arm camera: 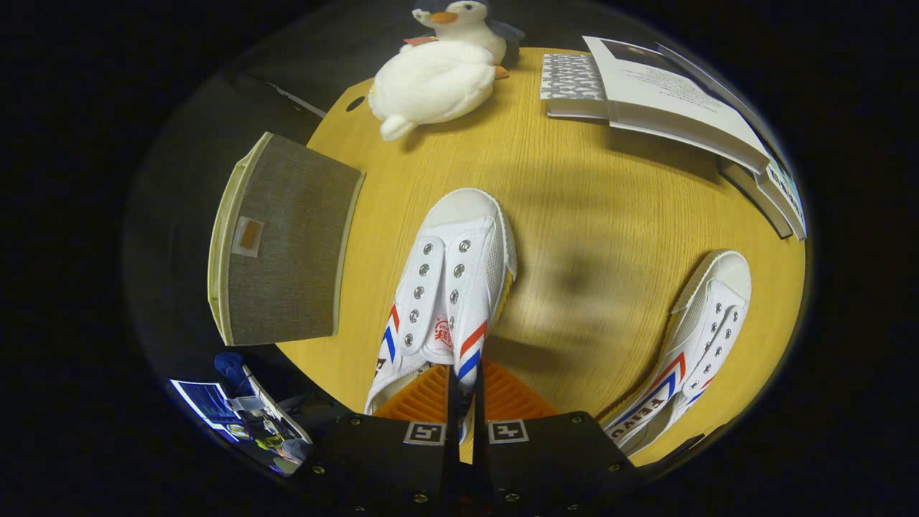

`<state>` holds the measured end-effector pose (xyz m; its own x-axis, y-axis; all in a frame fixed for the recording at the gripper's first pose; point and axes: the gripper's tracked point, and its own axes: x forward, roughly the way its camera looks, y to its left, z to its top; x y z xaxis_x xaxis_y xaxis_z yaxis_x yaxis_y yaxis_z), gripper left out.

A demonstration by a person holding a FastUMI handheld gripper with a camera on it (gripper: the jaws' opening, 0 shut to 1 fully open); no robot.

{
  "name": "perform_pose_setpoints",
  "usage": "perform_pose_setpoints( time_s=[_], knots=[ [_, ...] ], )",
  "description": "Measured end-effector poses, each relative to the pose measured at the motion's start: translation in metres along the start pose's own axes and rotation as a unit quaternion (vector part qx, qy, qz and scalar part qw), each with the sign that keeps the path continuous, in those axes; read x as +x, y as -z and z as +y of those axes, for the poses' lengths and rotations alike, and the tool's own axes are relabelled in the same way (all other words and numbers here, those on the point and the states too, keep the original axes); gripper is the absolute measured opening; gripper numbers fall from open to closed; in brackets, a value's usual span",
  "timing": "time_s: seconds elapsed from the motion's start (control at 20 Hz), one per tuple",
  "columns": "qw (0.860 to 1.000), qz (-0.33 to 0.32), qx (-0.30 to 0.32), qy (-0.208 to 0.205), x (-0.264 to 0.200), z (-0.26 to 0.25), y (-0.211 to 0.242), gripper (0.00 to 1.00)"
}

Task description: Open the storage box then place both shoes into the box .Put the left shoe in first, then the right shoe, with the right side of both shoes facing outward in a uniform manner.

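Tabletop point(589, 215), round, yellow wood-grain, carries everything here. Grey fabric storage box point(283, 240) with a pale rim sits at its edge, off to the left of the hand-held gripper point(465, 402) and slightly ahead; the face turned this way looks like a closed lid or side, so its contents cannot be told and I judge opening not yet done.

White canvas shoe with red and blue stripes point(449, 287) lies dead ahead, long axis in line with the fingers, toe pointing away, heel end nearest. The fingers stand almost together, pinching the shoe's upper edge by the stripe on its right side; hold looks firm on that thin wall. Which shoe of the pair this is I cannot say.

Second matching white shoe point(693, 337) lies well apart to the right, toe angled away, nothing touching it.

Coming move, by my reading: swing the held shoe leftward toward the box.

Beyond: white plush penguin point(438, 79), stacked books point(668, 100).
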<state>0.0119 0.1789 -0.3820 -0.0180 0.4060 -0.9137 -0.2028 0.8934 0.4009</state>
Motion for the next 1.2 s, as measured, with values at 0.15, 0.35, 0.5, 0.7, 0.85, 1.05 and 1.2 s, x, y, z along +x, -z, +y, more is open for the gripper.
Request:
perform_pose_setpoints(
  time_s=[0.15,0.35,0.5,0.7,0.85,1.05,1.2],
  knots=[
    [1.000,-0.009,-0.003,-0.020,-0.018,0.019,-0.003,0.07],
    [0.998,-0.029,-0.018,-0.045,-0.050,0.051,-0.015,0.07],
    [0.996,-0.047,-0.039,-0.061,-0.073,0.081,-0.029,0.07],
    [0.992,-0.067,-0.060,-0.088,-0.096,0.126,-0.050,0.07],
    [0.988,-0.077,-0.085,-0.103,-0.109,0.164,-0.067,0.07],
    [0.982,-0.080,-0.121,-0.119,-0.109,0.218,-0.086,0.07],
    [0.981,-0.071,-0.144,-0.110,-0.089,0.248,-0.098,0.07]
  ],
)
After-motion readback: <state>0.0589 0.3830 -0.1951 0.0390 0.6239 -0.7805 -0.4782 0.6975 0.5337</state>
